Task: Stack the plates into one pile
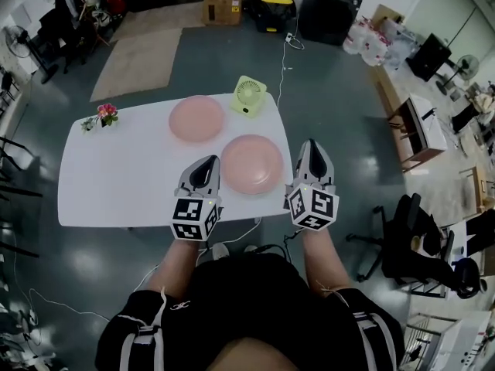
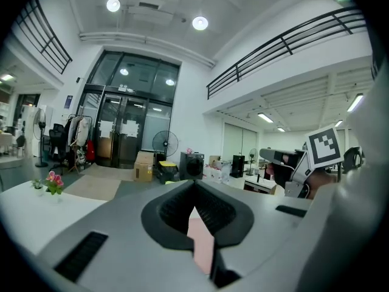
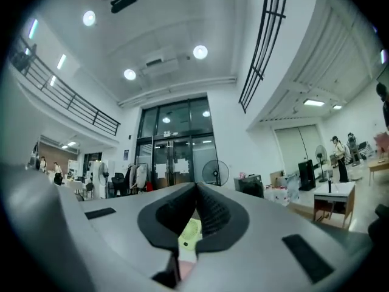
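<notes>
Pink near plate (image 1: 251, 163) sits between the tongs, just ahead; far plate (image 1: 197, 118) lies beyond, nearer the left tongs (image 1: 207, 165) than the right tongs (image 1: 311, 147). Left gripper view: jaws together, empty, near plate below. Right gripper view: likewise closed, empty.

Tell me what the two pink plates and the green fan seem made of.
The far pink plate and near pink plate: probably plastic or melamine, matte; even pastel colour, soft sheen. The green fan: probably moulded plastic; uniform pale colour, rounded square housing. Ceramic plates can't be excluded.
</notes>
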`<action>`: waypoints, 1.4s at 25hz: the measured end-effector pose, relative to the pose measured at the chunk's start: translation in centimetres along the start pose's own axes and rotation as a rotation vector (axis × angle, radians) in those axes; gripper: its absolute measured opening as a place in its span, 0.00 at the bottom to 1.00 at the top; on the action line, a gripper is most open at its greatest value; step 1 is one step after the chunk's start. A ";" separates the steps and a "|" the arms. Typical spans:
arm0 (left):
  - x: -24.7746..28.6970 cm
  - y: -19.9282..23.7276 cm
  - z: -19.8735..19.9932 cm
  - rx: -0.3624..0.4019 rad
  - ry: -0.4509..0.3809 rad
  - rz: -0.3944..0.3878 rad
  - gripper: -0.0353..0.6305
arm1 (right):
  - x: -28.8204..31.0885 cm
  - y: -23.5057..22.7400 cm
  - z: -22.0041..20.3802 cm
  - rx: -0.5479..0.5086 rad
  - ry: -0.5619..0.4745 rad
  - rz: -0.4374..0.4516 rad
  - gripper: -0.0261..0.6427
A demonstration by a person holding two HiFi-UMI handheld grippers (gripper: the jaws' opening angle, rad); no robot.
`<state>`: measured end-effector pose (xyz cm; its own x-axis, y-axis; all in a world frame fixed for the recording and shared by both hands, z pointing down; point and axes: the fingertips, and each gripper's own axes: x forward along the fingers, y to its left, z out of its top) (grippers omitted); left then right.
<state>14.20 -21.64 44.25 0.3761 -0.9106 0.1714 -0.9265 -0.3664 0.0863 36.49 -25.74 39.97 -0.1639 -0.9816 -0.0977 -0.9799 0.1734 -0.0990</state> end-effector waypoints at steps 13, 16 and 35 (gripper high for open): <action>2.6 -3.7 -1.0 0.010 0.044 -0.002 0.07 | 0.7 -3.0 -1.6 0.071 0.061 0.035 0.06; 2.4 -1.9 -1.3 0.021 0.042 -0.023 0.07 | 1.1 -0.6 -2.6 0.080 0.069 0.034 0.06; -6.6 32.2 2.2 0.043 0.044 -0.154 0.07 | 9.9 33.4 -7.4 0.091 0.098 -0.087 0.06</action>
<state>-18.18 -27.88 43.70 0.5135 -0.8339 0.2023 -0.8570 -0.5101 0.0725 1.34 -30.26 42.99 -0.0931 -0.9956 0.0117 -0.9771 0.0891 -0.1930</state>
